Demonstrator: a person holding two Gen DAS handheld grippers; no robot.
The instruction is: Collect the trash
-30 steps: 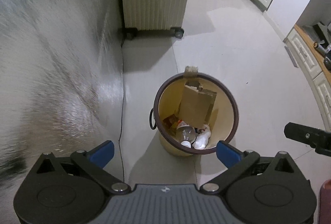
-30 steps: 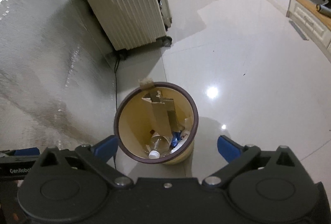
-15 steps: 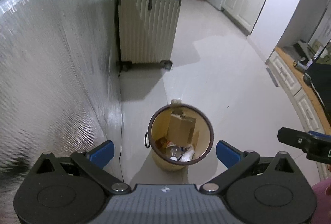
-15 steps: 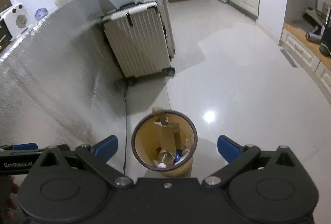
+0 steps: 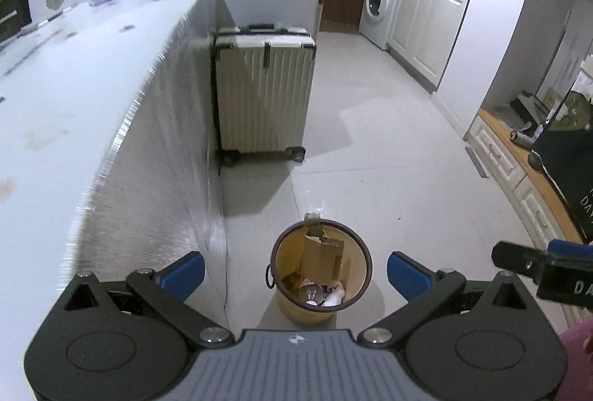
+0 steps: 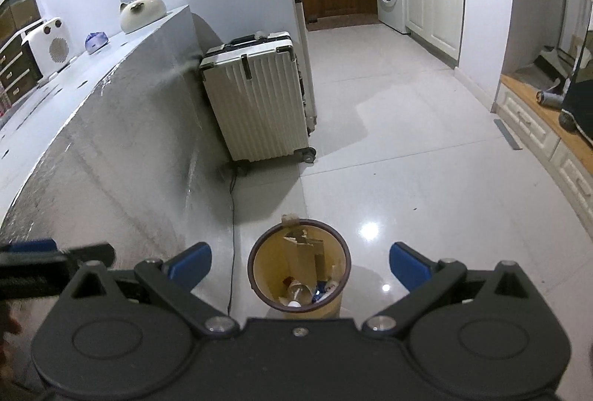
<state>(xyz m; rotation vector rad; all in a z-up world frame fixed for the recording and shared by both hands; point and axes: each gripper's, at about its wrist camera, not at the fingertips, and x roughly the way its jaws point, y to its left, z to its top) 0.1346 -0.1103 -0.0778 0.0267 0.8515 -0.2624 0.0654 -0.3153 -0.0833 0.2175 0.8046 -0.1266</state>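
Both of my grippers, left gripper (image 5: 294,269) and right gripper (image 6: 299,265), are rising away from the trash bin (image 5: 321,304), which is shrinking below me on the floor near the counter's right side. Jaws are hanging spread and empty, so I am judging the drop finished. Inside I am counting one cardboard piece (image 5: 321,254), one clear bottle (image 6: 298,291), other scraps unclear.

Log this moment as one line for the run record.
left claw: open, empty | right claw: open, empty | bin: on floor below, holds cardboard, bottle | suitcase: beyond bin
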